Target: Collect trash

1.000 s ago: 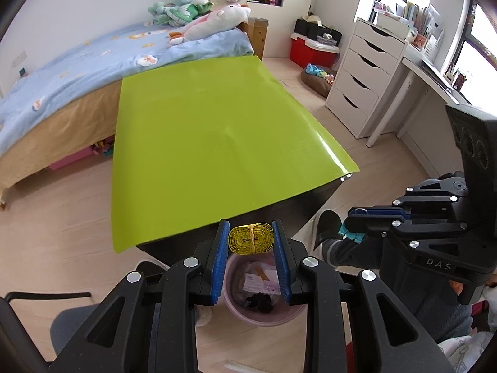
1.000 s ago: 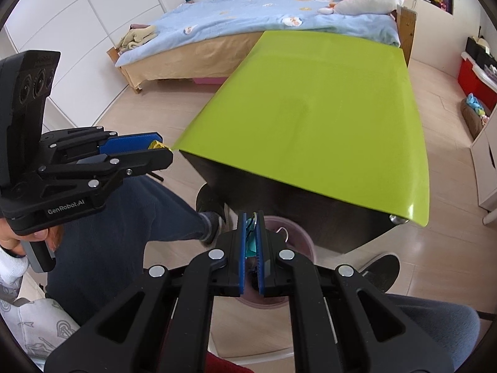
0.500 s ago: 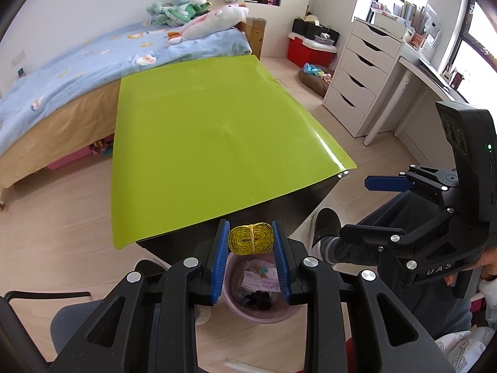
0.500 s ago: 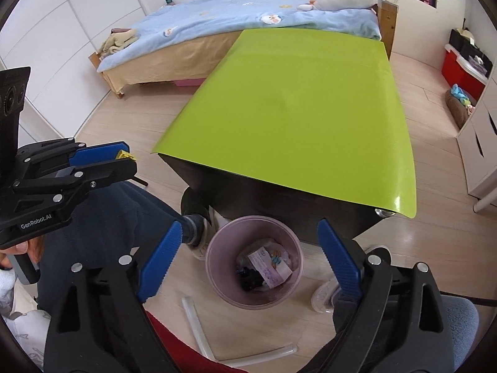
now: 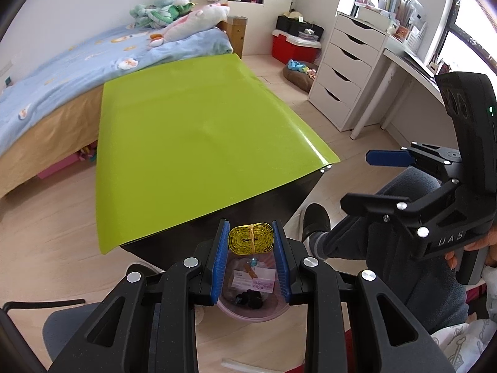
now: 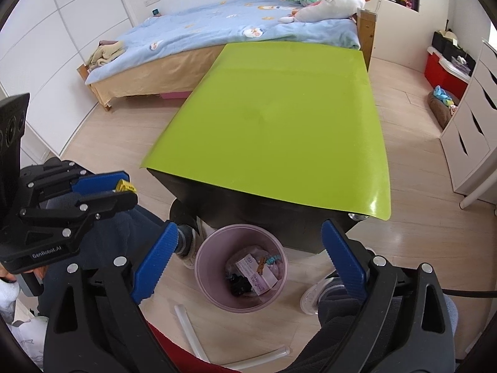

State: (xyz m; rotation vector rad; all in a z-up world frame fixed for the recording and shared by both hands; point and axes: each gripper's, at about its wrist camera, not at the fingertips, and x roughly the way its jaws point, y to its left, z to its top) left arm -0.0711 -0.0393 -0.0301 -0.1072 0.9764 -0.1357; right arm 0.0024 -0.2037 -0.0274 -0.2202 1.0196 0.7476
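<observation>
My left gripper [image 5: 251, 233] is shut on a yellow rolled tape bundle [image 5: 251, 238], held above the pink trash bin [image 5: 252, 314]. The right wrist view shows that gripper [image 6: 124, 186] at the left with a yellow tip [image 6: 125, 187] of the bundle showing. My right gripper [image 6: 250, 228] hangs over the bin [image 6: 198, 258], its jaws opening wide with nothing between them. In the bin lie a white and pink box [image 6: 254, 272], a black item [image 6: 237, 283] and a small teal piece [image 6: 271, 259]. The green table [image 6: 279, 118] stands just behind the bin.
A person's trouser legs [image 5: 382, 239] and a dark shoe [image 5: 313, 220] are beside the bin. Clear plastic tubes [image 6: 189, 326] lie on the wood floor. A bed [image 5: 77, 71] stands behind the table, with white drawers [image 5: 344, 71] at the right.
My right gripper has gone from shut on a small teal piece to wide open, and that piece now lies in the bin. The left gripper keeps its hold on the yellow bundle.
</observation>
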